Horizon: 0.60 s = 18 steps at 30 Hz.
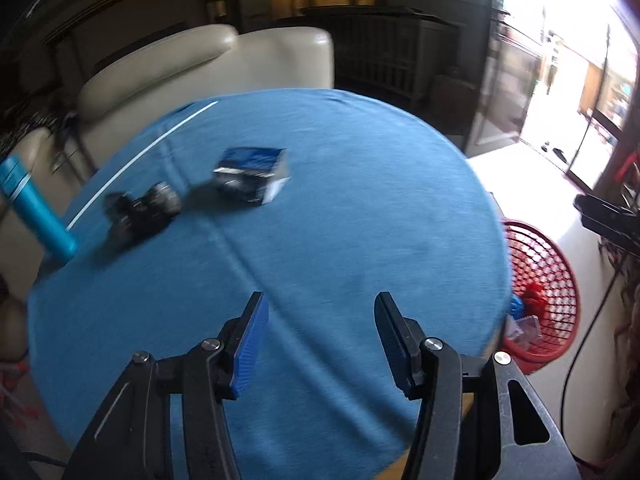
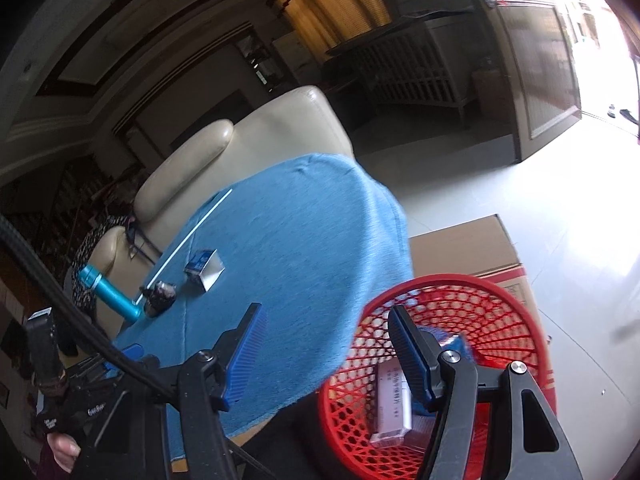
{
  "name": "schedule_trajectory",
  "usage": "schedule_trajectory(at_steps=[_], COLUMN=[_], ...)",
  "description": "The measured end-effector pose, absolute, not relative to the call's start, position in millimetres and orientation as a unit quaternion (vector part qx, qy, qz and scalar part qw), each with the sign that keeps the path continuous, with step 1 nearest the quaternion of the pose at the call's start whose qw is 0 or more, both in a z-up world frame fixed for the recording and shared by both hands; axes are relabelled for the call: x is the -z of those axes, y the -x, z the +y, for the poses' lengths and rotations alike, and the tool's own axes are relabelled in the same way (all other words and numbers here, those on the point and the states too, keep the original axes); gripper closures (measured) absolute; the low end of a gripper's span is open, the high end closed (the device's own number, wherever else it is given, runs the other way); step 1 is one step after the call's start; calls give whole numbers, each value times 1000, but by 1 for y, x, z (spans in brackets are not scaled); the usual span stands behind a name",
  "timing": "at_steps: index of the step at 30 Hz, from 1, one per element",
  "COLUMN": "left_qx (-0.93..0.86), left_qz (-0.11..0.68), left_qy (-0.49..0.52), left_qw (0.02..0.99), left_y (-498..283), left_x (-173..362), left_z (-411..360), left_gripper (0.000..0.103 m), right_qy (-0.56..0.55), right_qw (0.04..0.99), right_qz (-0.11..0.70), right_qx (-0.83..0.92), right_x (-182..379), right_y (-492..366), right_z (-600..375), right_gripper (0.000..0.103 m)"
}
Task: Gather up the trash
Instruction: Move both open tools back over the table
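Hovering empty, both tools gape: left tool [image 1: 318, 300] mid-table, right tool [image 2: 324, 312] above bin [image 2: 532, 300]. Box [image 1: 252, 176] remains upper left; hasty reach risks knocking bottle [image 1: 36, 208].

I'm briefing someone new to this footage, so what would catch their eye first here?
The round table under a bright blue cloth fills both views, with a small blue box and a dark crumpled lump on its far left part. Beside the table on the floor stands a red mesh basket, already holding a white packet.
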<state>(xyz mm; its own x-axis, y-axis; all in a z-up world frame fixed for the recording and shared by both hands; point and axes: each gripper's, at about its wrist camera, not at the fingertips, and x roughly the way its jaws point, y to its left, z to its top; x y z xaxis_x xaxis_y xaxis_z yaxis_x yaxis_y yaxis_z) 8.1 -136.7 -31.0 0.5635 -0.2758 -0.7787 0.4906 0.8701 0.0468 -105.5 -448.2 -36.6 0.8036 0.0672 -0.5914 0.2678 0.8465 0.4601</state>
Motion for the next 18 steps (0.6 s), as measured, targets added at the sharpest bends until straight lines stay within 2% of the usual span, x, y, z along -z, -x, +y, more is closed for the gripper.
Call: schedule_trajectory(at_steps=[4,10,18], left_qx=[167,133,168], left_qz=[416,418,421], left_qy=[-118,-127,-158], left_qw=[886,890,877], left_y=[-32,-79,-153], left_x=[33,30,30], left_z=[-92,-43,-18], left_gripper=[34,32,30], right_qy=[-251,-200,-134], right_qw=[910,910,899], right_qz=[329,360,402], right_qx=[23,-38,-111], right_x=[35,31,34], right_y=[76,14,-93], right_z=[-421,-368,-305], right_gripper=[35,35,36])
